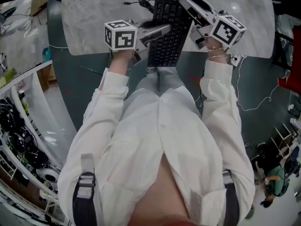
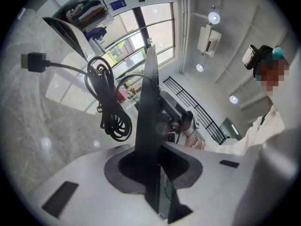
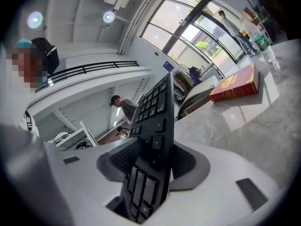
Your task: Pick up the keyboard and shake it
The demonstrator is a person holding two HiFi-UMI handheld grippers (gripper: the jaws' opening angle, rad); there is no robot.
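Observation:
The black keyboard [image 1: 167,36] hangs lengthwise over the near edge of the grey marble table [image 1: 94,22], between my two grippers. My left gripper [image 1: 162,30] is shut on its left edge; in the left gripper view the keyboard [image 2: 148,126] stands edge-on, pinched between the jaws [image 2: 153,168]. My right gripper [image 1: 186,1] reaches over the right edge farther up. In the right gripper view the keyboard [image 3: 155,126] leans slantwise, keys showing, in the gap of the gripper [image 3: 155,166], and the pads stand off it. The bundled black cable [image 2: 110,112] dangles from the keyboard.
A red book [image 3: 235,84] lies on the table beyond the keyboard. White shelving with gear [image 1: 23,140] stands at my left. Loose white cords [image 1: 263,98] run over the floor at the right, where a person [image 1: 275,182] sits.

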